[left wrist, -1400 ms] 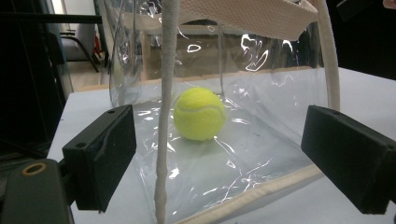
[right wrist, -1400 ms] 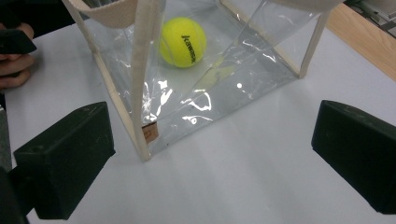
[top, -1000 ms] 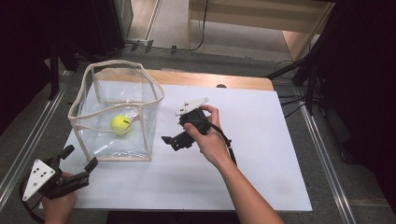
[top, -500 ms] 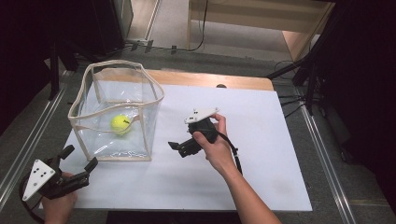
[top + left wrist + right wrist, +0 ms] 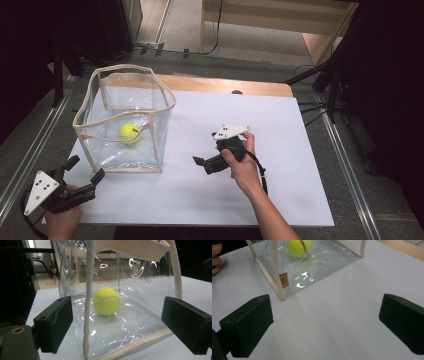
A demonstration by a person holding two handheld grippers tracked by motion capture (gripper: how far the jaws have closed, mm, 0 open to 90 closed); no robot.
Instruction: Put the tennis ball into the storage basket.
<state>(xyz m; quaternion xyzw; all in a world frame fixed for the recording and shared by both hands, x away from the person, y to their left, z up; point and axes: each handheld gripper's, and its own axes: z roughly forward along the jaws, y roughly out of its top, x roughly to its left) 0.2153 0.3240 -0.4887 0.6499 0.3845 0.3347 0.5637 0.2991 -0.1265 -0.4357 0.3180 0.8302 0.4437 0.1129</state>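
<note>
The bag [image 5: 125, 120] stands on the surface [image 5: 280, 125] at its left half, toward the far edge. The ball [image 5: 129, 133] lies in the bag, on its bottom, nearer the near wall than the far one. The right gripper [image 5: 205, 164] sits on the surface right of the bag, near the middle, well apart from it, its fingers [image 5: 198, 160] turned toward the bag's near right corner. The left gripper [image 5: 84, 173] is at the surface's near left corner, just before the bag, fingers [image 5: 71, 162] facing the bag's near left corner. In the left gripper view the ball [image 5: 106, 301] lies behind the bag's corner seam [image 5: 88, 302], between the fingers [image 5: 53, 322].
</note>
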